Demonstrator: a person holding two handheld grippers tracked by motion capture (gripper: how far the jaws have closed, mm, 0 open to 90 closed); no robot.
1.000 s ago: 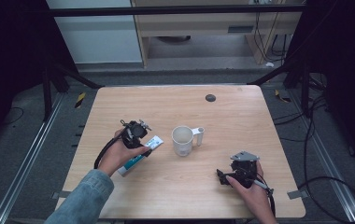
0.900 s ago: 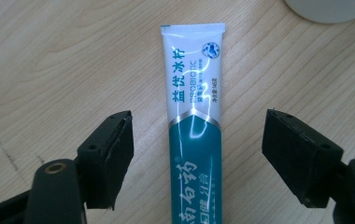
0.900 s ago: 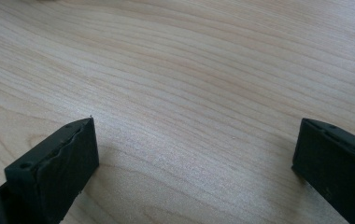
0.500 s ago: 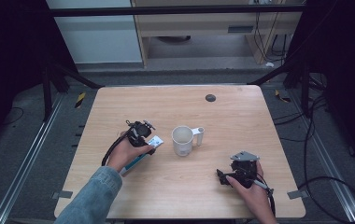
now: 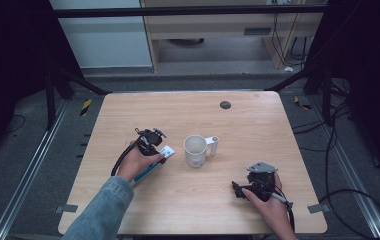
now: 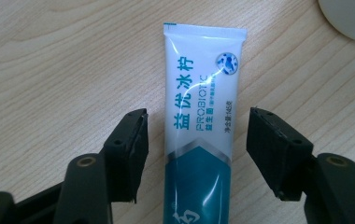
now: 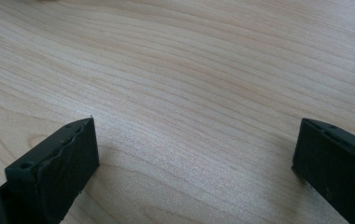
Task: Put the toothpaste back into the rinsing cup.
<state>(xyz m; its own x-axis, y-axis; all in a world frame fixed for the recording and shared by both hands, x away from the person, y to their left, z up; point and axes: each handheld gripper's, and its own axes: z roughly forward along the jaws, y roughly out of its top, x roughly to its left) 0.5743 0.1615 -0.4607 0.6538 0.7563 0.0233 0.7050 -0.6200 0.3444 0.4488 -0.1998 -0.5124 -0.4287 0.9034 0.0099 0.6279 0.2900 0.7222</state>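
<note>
On the left half of the wooden surface [image 5: 258, 125] lies the toothpaste tube [image 6: 202, 116], flat, its crimped white end pointing toward the white mug [image 5: 196, 150] just to its right. In the left gripper view the print reads clearly: large blue Chinese characters 益优冰柠 run along the white part, "PROBIOTIC" sits beside them in thin capitals, and a smaller line of Chinese ends in what looks like a weight marking, too fine to be sure of. A round blue emblem sits near the crimped end, and the nearer half of the tube turns teal behind a silver chevron. More white characters start at the bottom edge, cut off.

The left hand-held gripper [image 6: 199, 140] straddles the tube, one black jaw on each side, and they've just been closing in: bare wood is visible between each pad and the tube, so no contact yet. In the high view the left hand [image 5: 137, 162] comes in from the near left, denim sleeve [image 5: 100, 207] behind it.

The mug stands upright, handle to the right, apart from the tube. Over at the near right, the right hand-held gripper [image 7: 192, 158] rests low over bare wood, jaws wide apart, well clear of the mug. A small dark disc [image 5: 225, 105] sits toward the far edge.
</note>
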